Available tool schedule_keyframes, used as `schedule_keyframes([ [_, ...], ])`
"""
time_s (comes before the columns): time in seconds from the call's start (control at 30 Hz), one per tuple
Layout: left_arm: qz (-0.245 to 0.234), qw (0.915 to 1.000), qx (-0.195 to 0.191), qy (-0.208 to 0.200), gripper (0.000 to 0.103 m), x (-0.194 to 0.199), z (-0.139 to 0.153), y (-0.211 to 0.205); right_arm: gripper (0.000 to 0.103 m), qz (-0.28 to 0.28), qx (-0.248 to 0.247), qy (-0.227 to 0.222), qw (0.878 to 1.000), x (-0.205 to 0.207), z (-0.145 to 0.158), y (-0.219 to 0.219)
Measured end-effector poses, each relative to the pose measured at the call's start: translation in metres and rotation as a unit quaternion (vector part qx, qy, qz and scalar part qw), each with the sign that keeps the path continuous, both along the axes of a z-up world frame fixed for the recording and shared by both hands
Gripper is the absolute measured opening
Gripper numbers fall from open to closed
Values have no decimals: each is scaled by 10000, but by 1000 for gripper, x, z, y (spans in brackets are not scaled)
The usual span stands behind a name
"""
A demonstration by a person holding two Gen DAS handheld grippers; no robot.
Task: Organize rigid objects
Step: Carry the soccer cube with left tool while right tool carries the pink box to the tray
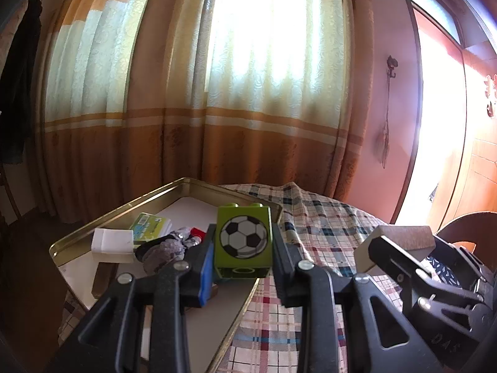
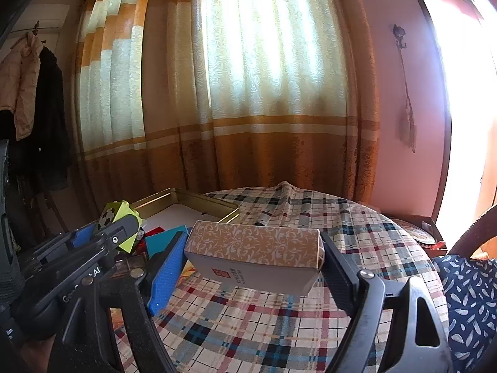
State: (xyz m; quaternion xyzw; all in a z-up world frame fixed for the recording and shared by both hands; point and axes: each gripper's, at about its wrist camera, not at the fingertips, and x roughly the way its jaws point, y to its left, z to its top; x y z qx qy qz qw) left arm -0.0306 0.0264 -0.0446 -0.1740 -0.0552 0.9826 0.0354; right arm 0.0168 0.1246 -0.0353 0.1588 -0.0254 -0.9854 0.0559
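My left gripper [image 1: 243, 256] is shut on a green toy brick [image 1: 243, 241] with a football picture, held above the near edge of a gold metal tray [image 1: 118, 211]. My right gripper [image 2: 253, 259] is shut on a flat tan box [image 2: 254, 244] with a white scroll pattern, lifted over the checked tablecloth [image 2: 310, 310]. In the left wrist view the tan box [image 1: 400, 236] shows at the right, in the right gripper's black jaws. In the right wrist view the green brick [image 2: 119, 223] sits at the left in the left gripper.
Inside the tray lie a white block [image 1: 111, 242], a green-and-white packet [image 1: 150, 225], a grey crumpled thing [image 1: 167, 250] and a red piece [image 1: 197, 233]. Curtains [image 1: 217, 93] hang behind the table. Dark patterned fabric [image 2: 466, 295] shows at the right.
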Motion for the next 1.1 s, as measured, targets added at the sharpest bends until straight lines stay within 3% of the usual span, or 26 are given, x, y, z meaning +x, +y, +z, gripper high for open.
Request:
schedule_keyframes([
  [0.47, 183, 9997, 157, -34, 30, 5, -1, -22, 83, 195, 77, 33, 9998, 6, 0, -17],
  [0.8, 285, 9996, 2, 79, 30, 8, 3, -24, 83, 274, 115, 67, 9995, 9, -1, -23],
  [1.1, 508, 9987, 92, -18, 30, 3, 0, -40, 83, 436, 193, 55, 9988, 9, 0, -36],
])
